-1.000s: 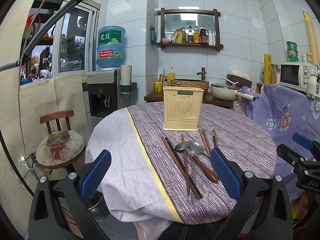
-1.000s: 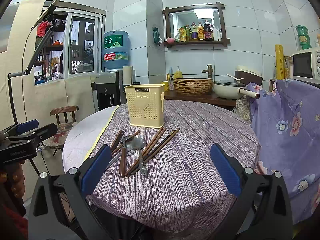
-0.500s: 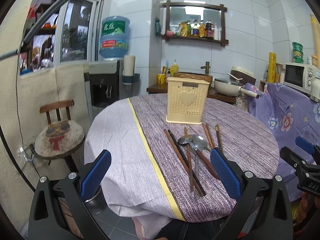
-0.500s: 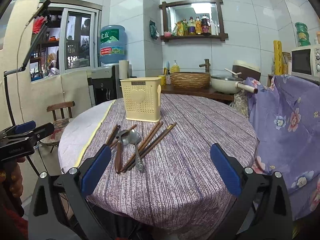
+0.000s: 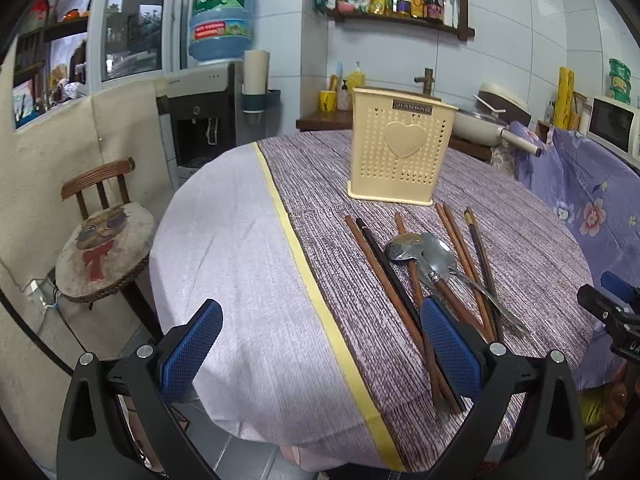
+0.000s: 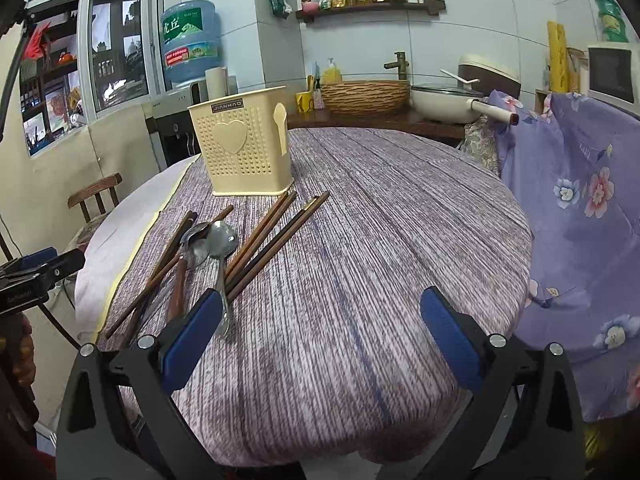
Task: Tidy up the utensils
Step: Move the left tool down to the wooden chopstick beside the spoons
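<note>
Both grippers have come in lower and closer to the table over the last second, so the utensil pile now fills more of each view; nothing on the cloth has shifted. The left gripper hangs above the near edge of the table with its jaws spread wide and nothing between them, and its right finger sits just over the near ends of the chopsticks. The right gripper is likewise spread and empty, its left finger close above the handle end of a spoon.

Beyond the fingers, every utensil lies loose on the purple tablecloth: several brown and dark chopsticks fanned out, with two metal spoons resting across them near the middle of the pile. Just past the pile stands the cream holder, upright and perforated, with a heart on its face. From these angles its inside is hidden, but nothing sticks out above its rim.

By my reading the sorting has not begun: no utensil is lifted or gripped, and all of them remain to be picked up and stood in the holder. Both grippers look poised for a first pick at the near ends of the pile.
</note>
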The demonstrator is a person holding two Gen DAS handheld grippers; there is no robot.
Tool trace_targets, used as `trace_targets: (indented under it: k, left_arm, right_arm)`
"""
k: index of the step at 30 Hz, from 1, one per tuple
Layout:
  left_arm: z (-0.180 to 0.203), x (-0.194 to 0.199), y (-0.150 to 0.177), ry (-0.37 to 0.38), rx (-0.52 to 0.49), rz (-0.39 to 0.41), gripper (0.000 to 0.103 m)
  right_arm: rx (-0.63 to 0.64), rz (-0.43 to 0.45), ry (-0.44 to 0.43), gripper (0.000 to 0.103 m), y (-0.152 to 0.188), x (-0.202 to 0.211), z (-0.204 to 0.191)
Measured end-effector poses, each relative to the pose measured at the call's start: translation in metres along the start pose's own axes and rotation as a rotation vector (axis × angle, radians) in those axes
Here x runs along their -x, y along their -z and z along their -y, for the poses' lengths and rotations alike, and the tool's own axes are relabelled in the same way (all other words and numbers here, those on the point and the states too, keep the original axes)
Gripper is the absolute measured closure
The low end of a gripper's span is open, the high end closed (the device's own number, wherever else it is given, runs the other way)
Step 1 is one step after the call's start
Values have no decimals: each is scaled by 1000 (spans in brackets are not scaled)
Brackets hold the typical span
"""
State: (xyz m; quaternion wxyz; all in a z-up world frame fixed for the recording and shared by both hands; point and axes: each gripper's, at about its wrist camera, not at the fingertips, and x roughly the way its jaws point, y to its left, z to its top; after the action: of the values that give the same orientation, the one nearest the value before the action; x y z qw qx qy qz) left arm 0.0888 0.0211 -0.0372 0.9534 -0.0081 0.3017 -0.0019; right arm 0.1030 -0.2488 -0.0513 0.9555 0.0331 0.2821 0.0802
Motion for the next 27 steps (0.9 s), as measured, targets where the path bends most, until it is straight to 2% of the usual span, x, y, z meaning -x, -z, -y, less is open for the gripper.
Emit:
trace_targets:
  k: [5, 11, 16, 19, 27]
  left_arm:
    - [0, -23, -18, 38, -13, -56, 9]
    - [-2, -48, -35, 46, -22, -111, 25]
    - [-2, -65, -47, 60, -14, -148, 39]
    - [0, -71, -51, 60, -22, -159, 40]
    - [0, -83, -54, 62, -17, -185, 40]
  right_arm:
    - [14, -61, -24, 6, -24, -29, -3]
    - [-13, -163, -44, 25, -48, -77, 0]
    - [-124, -255, -59, 49, -67, -119, 12]
    - [-155, -290, -55, 55, -74, -138, 10]
    - [-120, -333, -4, 64, -72, -168, -8]
